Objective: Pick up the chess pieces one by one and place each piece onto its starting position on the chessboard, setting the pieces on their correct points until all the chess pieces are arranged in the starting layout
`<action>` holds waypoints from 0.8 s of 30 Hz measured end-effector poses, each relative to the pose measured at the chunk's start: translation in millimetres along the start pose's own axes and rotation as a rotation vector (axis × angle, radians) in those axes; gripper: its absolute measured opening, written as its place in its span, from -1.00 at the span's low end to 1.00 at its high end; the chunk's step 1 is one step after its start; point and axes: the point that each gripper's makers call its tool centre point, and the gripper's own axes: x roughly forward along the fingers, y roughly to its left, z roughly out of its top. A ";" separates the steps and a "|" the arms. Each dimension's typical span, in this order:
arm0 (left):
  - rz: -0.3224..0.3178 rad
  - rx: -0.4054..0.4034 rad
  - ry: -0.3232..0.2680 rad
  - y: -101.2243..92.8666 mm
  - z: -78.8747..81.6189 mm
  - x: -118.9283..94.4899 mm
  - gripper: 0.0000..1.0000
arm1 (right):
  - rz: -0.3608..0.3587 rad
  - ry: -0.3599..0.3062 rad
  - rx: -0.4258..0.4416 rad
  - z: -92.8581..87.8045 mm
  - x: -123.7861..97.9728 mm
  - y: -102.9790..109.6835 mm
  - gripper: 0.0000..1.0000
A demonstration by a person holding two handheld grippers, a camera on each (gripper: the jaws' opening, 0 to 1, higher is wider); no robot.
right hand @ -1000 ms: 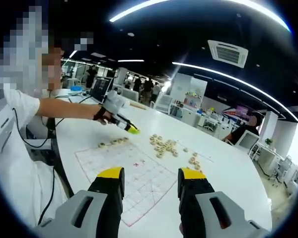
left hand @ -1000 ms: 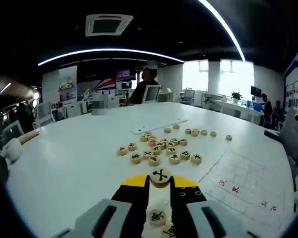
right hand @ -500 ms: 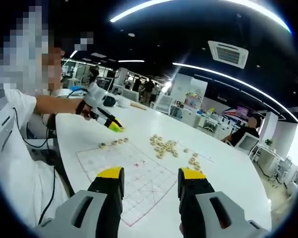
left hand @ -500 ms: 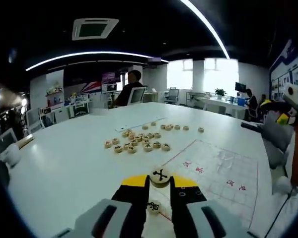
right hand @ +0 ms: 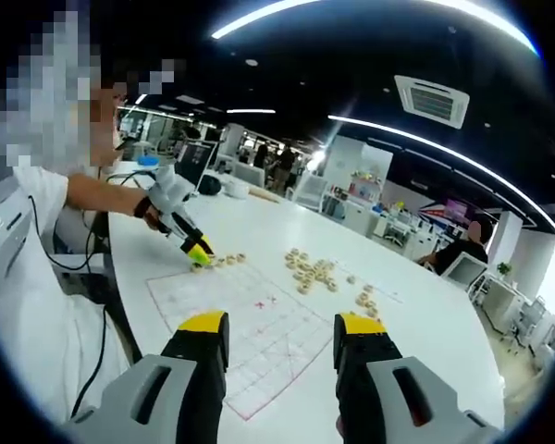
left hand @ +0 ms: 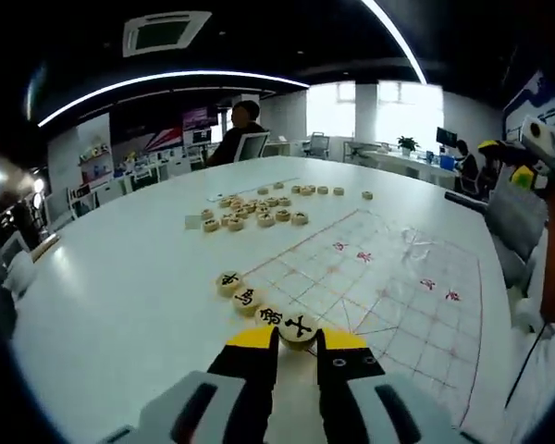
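My left gripper (left hand: pixel 297 335) is shut on a round wooden chess piece (left hand: pixel 298 326) with a black mark, held low over the near edge of the chessboard sheet (left hand: pixel 388 296). Three placed pieces (left hand: pixel 246 296) lie in a row just left of it along that edge. A heap of loose pieces (left hand: pixel 254 211) lies farther off on the white table (left hand: pixel 120 277). In the right gripper view my right gripper (right hand: pixel 281 335) stands open and holds nothing above the chessboard sheet (right hand: pixel 250 324). The left gripper (right hand: pixel 192 248) shows there at the board's far-left edge, beside the placed pieces (right hand: pixel 227 262). The pile of loose pieces (right hand: pixel 312 271) sits beyond.
A person's arm and white sleeve (right hand: pixel 37 199) reach in from the left. The right gripper (left hand: pixel 523 203) rises at the right in the left gripper view. Chairs, desks and a seated person (left hand: pixel 239 134) stand past the table's far side.
My left gripper has carried the held piece back from the pile and down to the board's near edge, next to the row of placed pieces. The right gripper stays open and still.
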 end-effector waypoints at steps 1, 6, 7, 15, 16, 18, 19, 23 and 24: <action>0.001 -0.003 0.000 0.2 0.1 0.3 -0.62 | 0.000 0.000 0.000 0.0 0.0 -0.1 -0.09; 0.000 -0.006 0.010 -0.6 -1.0 1.9 -0.62 | -0.002 0.003 0.001 -0.5 0.5 -1.6 -0.09; -0.001 -0.006 0.012 -1.1 -1.7 2.2 -0.62 | -0.003 0.003 0.002 -0.5 0.6 -1.7 -0.09; -0.005 -0.023 0.022 -2.9 -3.7 1.1 -0.62 | -0.005 0.003 0.000 0.0 -0.1 -3.0 -0.09; -0.004 -0.026 0.023 -2.7 -3.9 0.6 -0.62 | -0.005 0.003 0.000 0.3 -0.3 -2.9 -0.09; -0.004 -0.026 0.027 -2.5 -4.7 0.1 -0.62 | -0.006 0.002 0.000 0.5 -0.5 -3.4 -0.09; -0.005 -0.028 0.028 -2.6 -4.8 0.1 -0.61 | -0.006 0.003 0.000 0.4 -0.5 -3.6 -0.09; -0.006 -0.034 0.028 -2.1 -4.3 -0.4 -0.57 | -0.008 0.006 0.001 -0.4 -0.5 -3.7 -0.09; -0.007 -0.035 0.028 -2.0 -4.1 -0.4 -0.55 | -0.007 0.006 0.001 -0.4 -0.4 -3.6 -0.09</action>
